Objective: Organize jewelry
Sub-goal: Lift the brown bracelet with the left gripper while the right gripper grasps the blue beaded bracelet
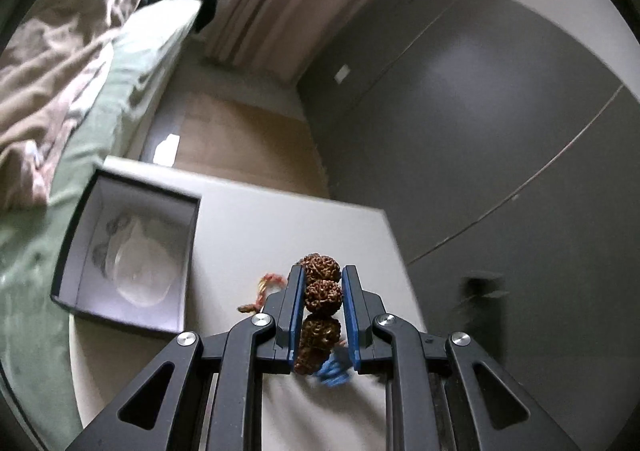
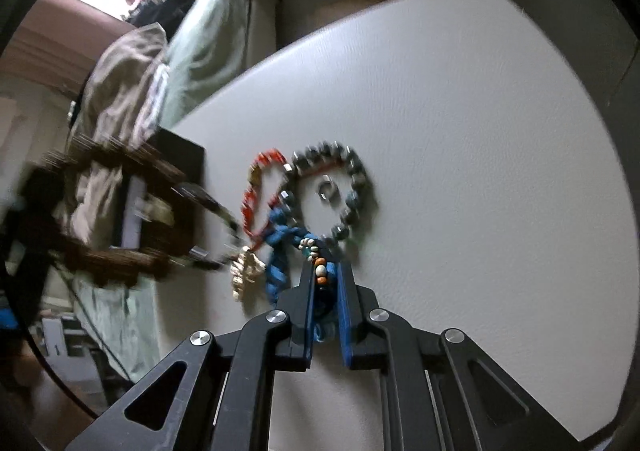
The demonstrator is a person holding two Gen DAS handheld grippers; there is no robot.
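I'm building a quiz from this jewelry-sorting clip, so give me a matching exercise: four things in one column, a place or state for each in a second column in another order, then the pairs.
Things
1. brown seed beads
2. mixed bead strand
3. grey chain bracelet
4. dark box

Places or states
A. lying in a loop on the white tabletop
B. open, at the table edge beside the bed
C. clamped between the left gripper's fingers
D. clamped between the right gripper's fingers

Pairs: 1-C, 2-D, 3-A, 4-B
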